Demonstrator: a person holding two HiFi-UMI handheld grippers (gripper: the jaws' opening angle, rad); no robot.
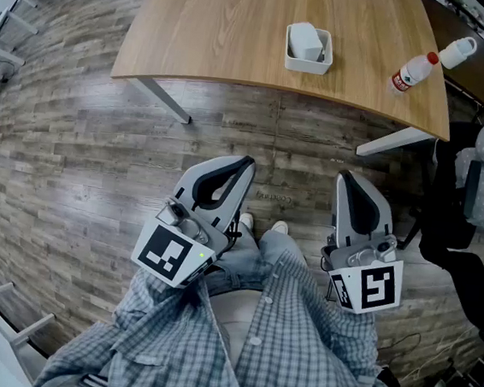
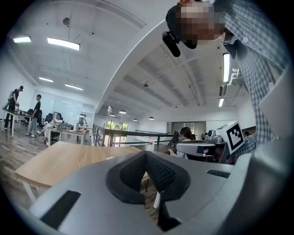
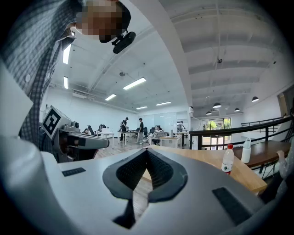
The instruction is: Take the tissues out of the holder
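Two claws are held low before the person's waist, over plank floor (image 1: 75,145) and well short of the counter (image 1: 216,31); the left claw (image 1: 245,161) is pressed together with nothing between its jaws; the right claw (image 1: 343,177) is likewise pressed together and empty; both tips point toward the counter's near edge; the person's shoes (image 1: 260,225) show between them.

The holder (image 1: 289,60), a white open box, stands on the counter right of middle, just inside the curved near edge; the tissues (image 1: 305,39) sit upright in it, rising above its rim.

A wide stretch of bare wood lies left of the holder; to its right a red-capped bottle (image 1: 413,71) stands near the counter's right corner, well apart from the holder; a white bottle (image 1: 457,52) rests on a darker table beyond that corner.

Two white legs (image 1: 159,98) slant down from under the near edge; open floor lies between them; a dark chair (image 1: 472,212) crowds the right side, near the right claw.
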